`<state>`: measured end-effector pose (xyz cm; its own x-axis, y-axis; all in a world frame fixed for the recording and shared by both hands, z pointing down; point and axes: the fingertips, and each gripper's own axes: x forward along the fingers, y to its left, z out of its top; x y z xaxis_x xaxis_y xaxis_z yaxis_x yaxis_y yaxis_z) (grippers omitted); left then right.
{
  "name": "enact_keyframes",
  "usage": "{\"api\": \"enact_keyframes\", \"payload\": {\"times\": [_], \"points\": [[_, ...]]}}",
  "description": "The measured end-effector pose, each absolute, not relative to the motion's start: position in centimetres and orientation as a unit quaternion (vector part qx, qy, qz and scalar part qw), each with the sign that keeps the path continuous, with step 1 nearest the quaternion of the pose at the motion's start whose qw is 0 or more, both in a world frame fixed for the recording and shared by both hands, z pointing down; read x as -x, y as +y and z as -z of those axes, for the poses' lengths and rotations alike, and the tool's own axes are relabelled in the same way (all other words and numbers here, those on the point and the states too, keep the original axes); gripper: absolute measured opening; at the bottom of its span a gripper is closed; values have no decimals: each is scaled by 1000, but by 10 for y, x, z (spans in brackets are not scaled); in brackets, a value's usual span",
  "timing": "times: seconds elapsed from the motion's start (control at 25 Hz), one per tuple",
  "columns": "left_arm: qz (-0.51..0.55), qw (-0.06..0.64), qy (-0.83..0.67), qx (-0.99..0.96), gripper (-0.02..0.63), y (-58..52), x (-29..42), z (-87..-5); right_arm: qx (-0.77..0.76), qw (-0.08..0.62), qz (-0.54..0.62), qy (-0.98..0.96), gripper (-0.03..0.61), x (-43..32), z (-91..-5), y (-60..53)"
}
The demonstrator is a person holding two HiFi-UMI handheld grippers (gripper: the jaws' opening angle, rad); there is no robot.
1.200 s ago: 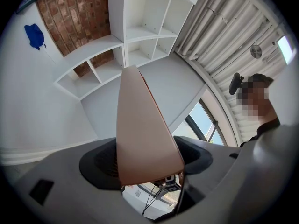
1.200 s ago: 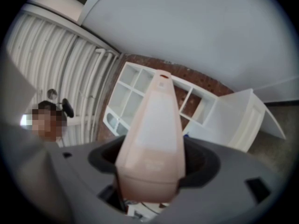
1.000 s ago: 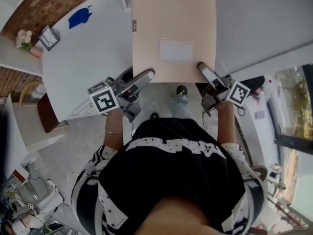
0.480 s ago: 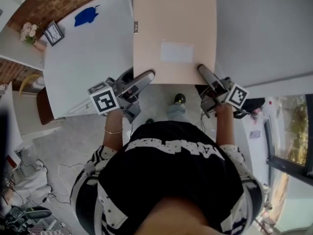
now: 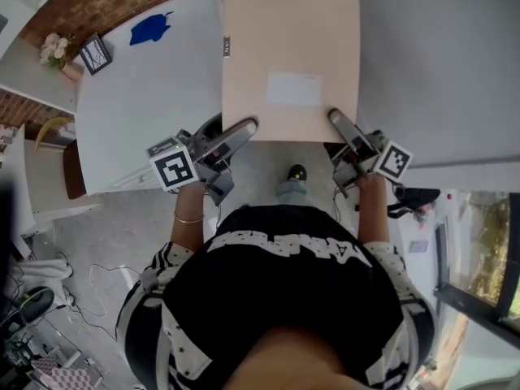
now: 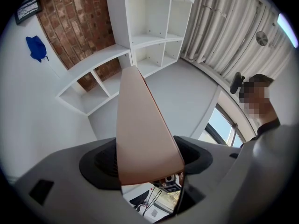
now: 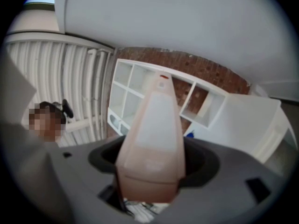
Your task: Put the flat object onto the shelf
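A large flat beige box [image 5: 290, 55] with a pale label is held out in front of me, level, above the floor. My left gripper [image 5: 242, 127] is shut on its near left corner and my right gripper [image 5: 337, 119] is shut on its near right corner. In the left gripper view the flat box [image 6: 140, 125] runs edge-on away from the jaws toward a white shelf unit [image 6: 140, 41]. The right gripper view shows the flat box [image 7: 154, 129] pointing at the same white shelf unit [image 7: 154, 92] against a brick wall.
A white table [image 5: 138, 104] lies at my left with a blue item [image 5: 151, 29], a framed picture [image 5: 95, 53] and flowers [image 5: 55, 49] beyond it. A person [image 6: 261, 101] stands by the curtains at the right. Cables and clutter [image 5: 32, 331] cover the floor at lower left.
The room has slid across the head view as I turn and step; the table and picture shifted right and down. Both grippers keep the same hold on the box.
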<state>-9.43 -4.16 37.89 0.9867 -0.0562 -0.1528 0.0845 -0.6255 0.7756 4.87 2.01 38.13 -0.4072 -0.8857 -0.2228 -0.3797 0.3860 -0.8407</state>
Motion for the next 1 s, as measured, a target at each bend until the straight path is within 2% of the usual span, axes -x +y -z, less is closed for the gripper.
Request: {"api": "enact_keyframes", "payload": {"times": [1.0], "points": [[98,414,-79,-901,348,-69,16,-371,343,324,385,793,353,-136,-374,-35]]}}
